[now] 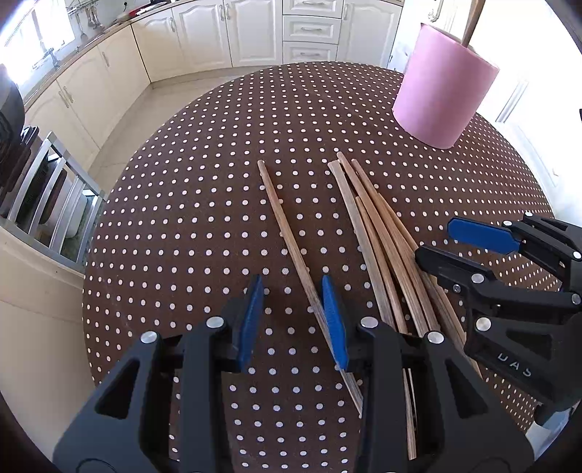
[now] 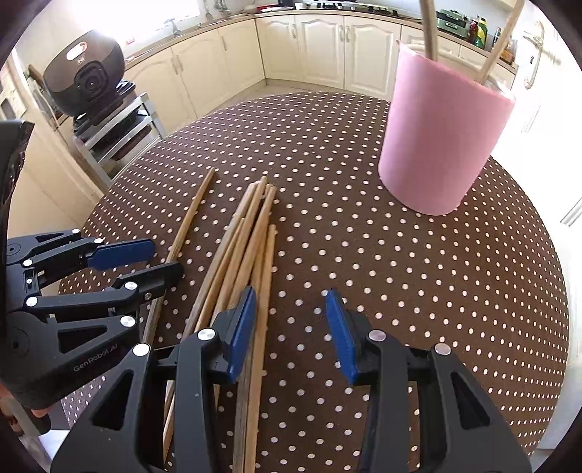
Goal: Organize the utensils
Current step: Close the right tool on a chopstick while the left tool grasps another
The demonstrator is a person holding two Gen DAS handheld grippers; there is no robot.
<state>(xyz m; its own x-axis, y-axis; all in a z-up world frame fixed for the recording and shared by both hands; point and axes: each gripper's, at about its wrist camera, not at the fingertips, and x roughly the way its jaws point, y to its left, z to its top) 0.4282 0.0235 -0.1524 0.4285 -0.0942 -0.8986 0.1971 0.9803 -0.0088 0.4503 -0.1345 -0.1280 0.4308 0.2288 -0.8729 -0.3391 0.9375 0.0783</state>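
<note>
Several wooden chopsticks point(image 1: 378, 233) lie bunched on the brown dotted tablecloth point(image 1: 203, 203), and a single chopstick point(image 1: 287, 236) lies apart to their left. My left gripper point(image 1: 293, 320) stands open over the near end of that single stick, which runs along its right pad point(image 1: 334, 320). My right gripper point(image 2: 291, 327) is open too, its left pad point(image 2: 242, 327) over the bunch point(image 2: 251, 233) and only cloth in the gap. A pink cup point(image 2: 440, 138) stands upright at the far right with two chopsticks point(image 2: 431, 29) in it.
Both grippers sit side by side, close together: the right gripper point(image 1: 434, 238) in the left view, the left gripper point(image 2: 165, 258) in the right view. A metal rack point(image 1: 54, 193) and a black appliance point(image 2: 85, 72) stand off the table's left edge. Cream cabinets point(image 1: 254, 32) line the back.
</note>
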